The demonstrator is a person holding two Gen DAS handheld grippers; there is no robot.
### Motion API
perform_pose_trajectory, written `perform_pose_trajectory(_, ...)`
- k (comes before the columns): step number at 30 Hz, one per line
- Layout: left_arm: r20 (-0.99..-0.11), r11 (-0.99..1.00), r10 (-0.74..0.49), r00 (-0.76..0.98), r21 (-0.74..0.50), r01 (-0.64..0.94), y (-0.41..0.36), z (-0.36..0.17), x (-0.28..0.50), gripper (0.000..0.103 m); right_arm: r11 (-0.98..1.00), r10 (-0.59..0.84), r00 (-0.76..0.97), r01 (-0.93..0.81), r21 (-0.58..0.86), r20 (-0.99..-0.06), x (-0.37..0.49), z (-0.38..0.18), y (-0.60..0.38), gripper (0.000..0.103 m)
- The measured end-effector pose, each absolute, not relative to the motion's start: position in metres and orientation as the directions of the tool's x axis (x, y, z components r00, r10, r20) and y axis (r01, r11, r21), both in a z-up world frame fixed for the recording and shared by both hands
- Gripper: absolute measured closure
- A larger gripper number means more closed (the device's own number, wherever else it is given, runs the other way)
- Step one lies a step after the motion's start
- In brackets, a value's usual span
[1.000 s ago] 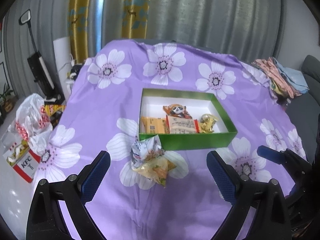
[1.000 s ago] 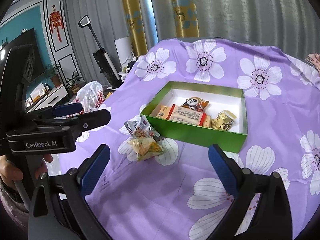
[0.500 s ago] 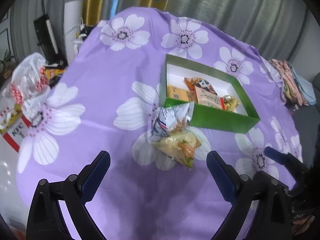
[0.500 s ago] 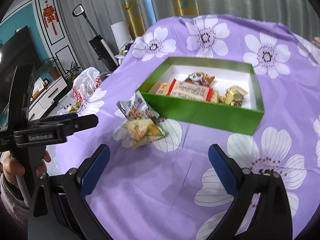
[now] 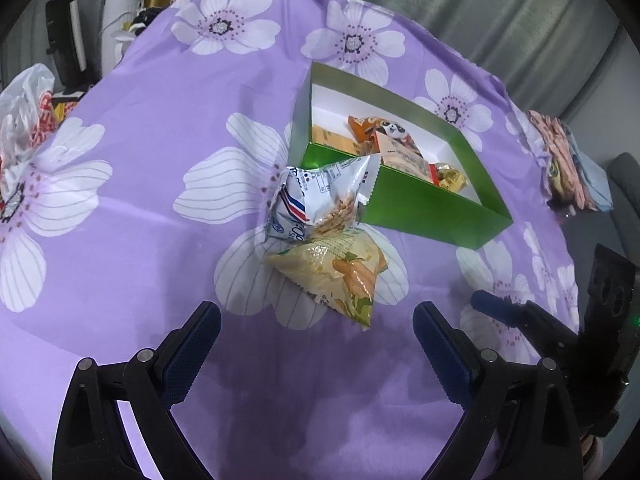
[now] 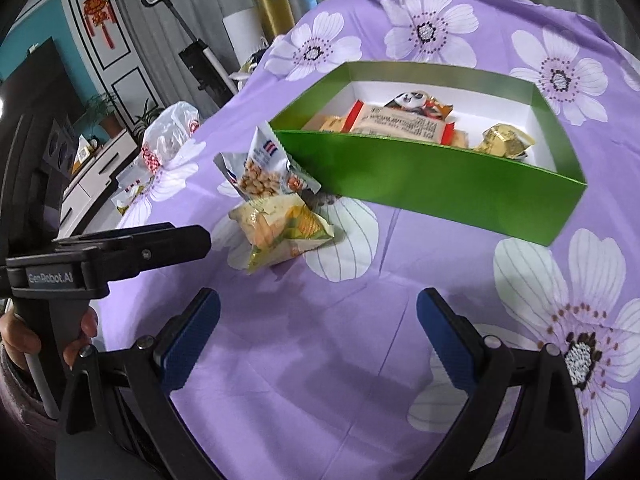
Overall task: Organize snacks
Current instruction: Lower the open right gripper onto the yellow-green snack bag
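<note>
Two snack bags lie on the purple flowered cloth beside a green box: a silver peanut bag leaning on the box's near corner, and a yellow bag in front of it. Inside the box are a panda packet, a red-ended wafer pack and gold-wrapped sweets. My left gripper is open, just short of the yellow bag. My right gripper is open over bare cloth, nearer than both bags.
Folded clothes sit at the table's right edge. A white plastic bag lies off the left edge, near an upright vacuum. A hand holds the left gripper's handle.
Both grippers have moved closer to the two bags and lower over the cloth. Their jaws stay open. The snacks have not moved.
</note>
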State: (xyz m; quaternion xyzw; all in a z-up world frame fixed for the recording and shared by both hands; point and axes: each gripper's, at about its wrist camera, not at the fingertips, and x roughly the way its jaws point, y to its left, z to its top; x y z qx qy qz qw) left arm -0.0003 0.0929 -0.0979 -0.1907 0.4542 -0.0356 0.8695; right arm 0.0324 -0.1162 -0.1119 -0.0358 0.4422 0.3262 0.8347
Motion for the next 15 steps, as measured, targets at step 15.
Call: perform_pose_trajectory(15, -0.786, 0.894, -0.297, 0.543, -0.428, -0.131, 0.089, -0.116, 0.036, 0.006, 0.702, 0.576, 0.296, -0.656, 0.277, -0.762, 0.076, -0.141, -0.087, 0.009)
